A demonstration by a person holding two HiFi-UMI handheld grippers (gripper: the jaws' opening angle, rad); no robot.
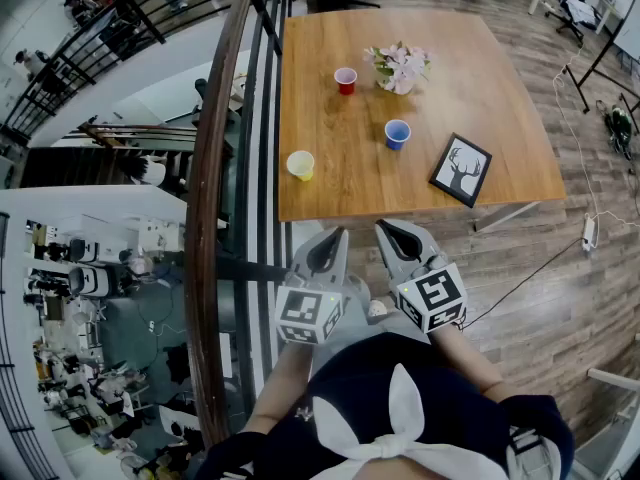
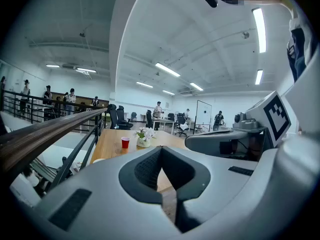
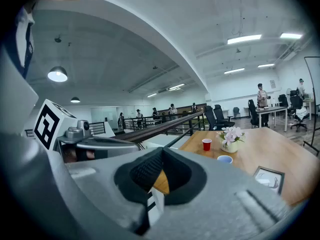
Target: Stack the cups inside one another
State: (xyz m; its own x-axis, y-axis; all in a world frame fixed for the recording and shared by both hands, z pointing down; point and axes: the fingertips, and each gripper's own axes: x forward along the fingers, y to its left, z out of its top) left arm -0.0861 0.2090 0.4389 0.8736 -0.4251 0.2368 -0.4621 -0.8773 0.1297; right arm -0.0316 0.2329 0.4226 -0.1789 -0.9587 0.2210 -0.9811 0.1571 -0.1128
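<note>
We hold the left gripper (image 1: pixel 330 241) and right gripper (image 1: pixel 392 234) short of the table (image 1: pixel 500 118), each pressed together on nothing. The yellow cup (image 1: pixel 300 165) stands nearest, just ahead of the left one (blue cup (image 1: pixel 397 134) and red cup (image 1: pixel 345 80) lie farther in).

The square wooden table (image 1: pixel 480 88) is mostly bare. A pot of pink flowers (image 1: pixel 399 67) crowds the red plastic cup (image 1: pixel 345 80) on its right side; a black-framed deer picture (image 1: pixel 461 169) sits near the blue plastic cup (image 1: pixel 397 134).
</note>
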